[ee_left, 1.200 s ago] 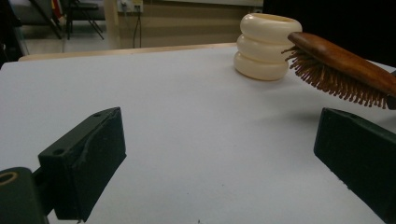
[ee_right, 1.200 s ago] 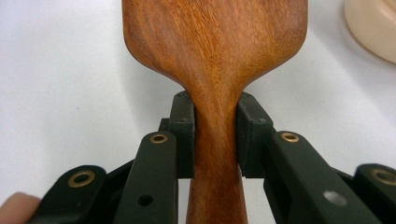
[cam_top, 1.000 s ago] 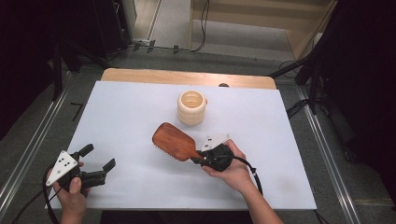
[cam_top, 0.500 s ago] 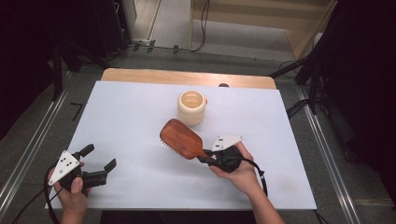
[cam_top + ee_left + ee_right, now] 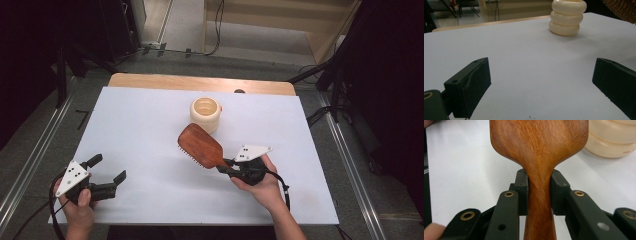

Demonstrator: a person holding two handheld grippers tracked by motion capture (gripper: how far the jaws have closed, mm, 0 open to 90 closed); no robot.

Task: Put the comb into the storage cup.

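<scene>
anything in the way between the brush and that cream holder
Nothing visible does. The wooden hairbrush, clamped by its handle in the right gripper, sits just short of the cream ribbed holder, with bare white table around them.

High view: camera fixed above the near edge of the white table (image 5: 150, 130), facing forward and down, far enough to take in the whole top and the floor beyond. Left gripper view: camera riding low on the left gripper (image 5: 107, 175), just above the tabletop, looking across it between two wide-apart jaws toward the cream ringed cup (image 5: 567, 17) at the far side. Right gripper view: camera on the right gripper (image 5: 539, 192), very near, looking along the jaws at the wooden hairbrush (image 5: 539, 150) handle. All three views share the cup and the brush.
</scene>
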